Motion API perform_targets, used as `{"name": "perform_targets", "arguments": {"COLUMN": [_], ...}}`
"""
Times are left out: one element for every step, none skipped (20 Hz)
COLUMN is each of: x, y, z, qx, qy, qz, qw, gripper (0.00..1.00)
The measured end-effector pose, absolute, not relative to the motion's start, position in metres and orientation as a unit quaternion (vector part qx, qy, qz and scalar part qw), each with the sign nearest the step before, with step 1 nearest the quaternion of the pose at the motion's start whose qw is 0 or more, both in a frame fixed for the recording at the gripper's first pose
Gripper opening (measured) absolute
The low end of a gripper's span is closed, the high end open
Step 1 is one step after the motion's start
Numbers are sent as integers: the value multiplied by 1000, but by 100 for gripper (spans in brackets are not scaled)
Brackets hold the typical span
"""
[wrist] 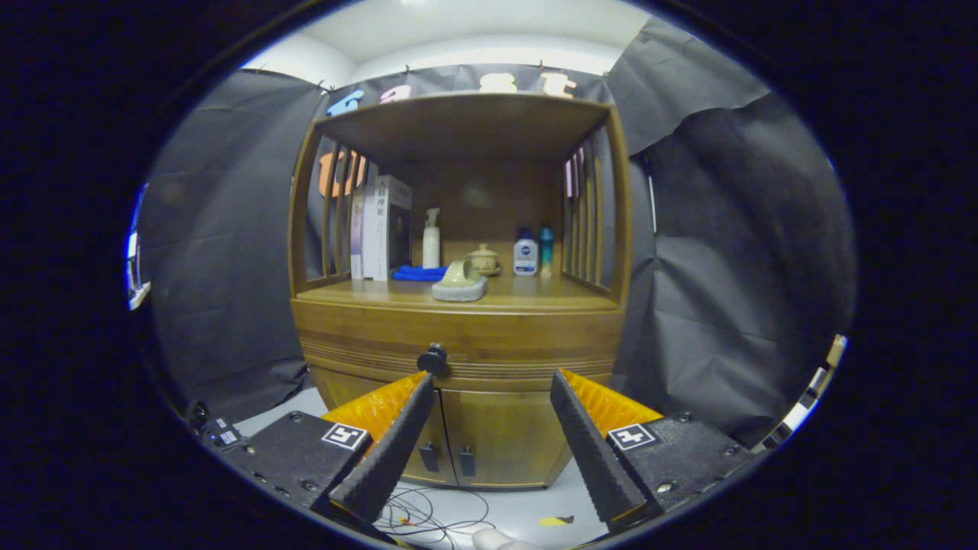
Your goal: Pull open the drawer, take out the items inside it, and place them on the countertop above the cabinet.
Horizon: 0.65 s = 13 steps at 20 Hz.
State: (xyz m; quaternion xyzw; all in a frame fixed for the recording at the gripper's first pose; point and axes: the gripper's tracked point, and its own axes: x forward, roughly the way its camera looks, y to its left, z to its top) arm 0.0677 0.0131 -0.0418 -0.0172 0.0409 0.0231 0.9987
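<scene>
Drawer is seen shut, flush in the wooden cabinet at the frame's centre, its dark round knob just beyond the left fingertip. The gripper is spread wide, grasping nothing. Whether emptied and closed again or yet unopened cannot be told; a teapot, bottles and a cloth are seen on the desk. Any pull should be straight, fingers centred on the knob.

Books, spray bottle, blue cloth (folded), lotion bottle; floor cables.
</scene>
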Motion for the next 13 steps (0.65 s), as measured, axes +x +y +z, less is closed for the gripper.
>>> {"name": "perform_targets", "arguments": {"x": [53, 42, 31, 24, 17, 13, 7, 3, 0, -3, -3, -4, -5], "y": [5, -2, -8, -15, -21, -27, -32, -34, -35, -35, -34, -32, -32], "z": [-36, -33, -29, -24, -22, -22, -21, -20, -19, -20, -20, -22, -23], "qx": [-9, 2, 13, 17, 16, 14, 15, 18, 19, 17, 12, 6, 3], "qy": [37, 32, 27, 24, 24, 26, 25, 25, 23, 23, 22, 23, 27], "qz": [18, 15, 10, 9, 5, 3, 2, 3, 3, 4, 7, 8, 7], "qw": [999, 999, 1000, 1000, 1000, 1000, 1000, 1000, 1000, 1000, 1000, 1000, 1000], "gripper": [99, 99, 99, 99, 99, 100, 99, 99, 99, 99, 99, 99, 100]}}
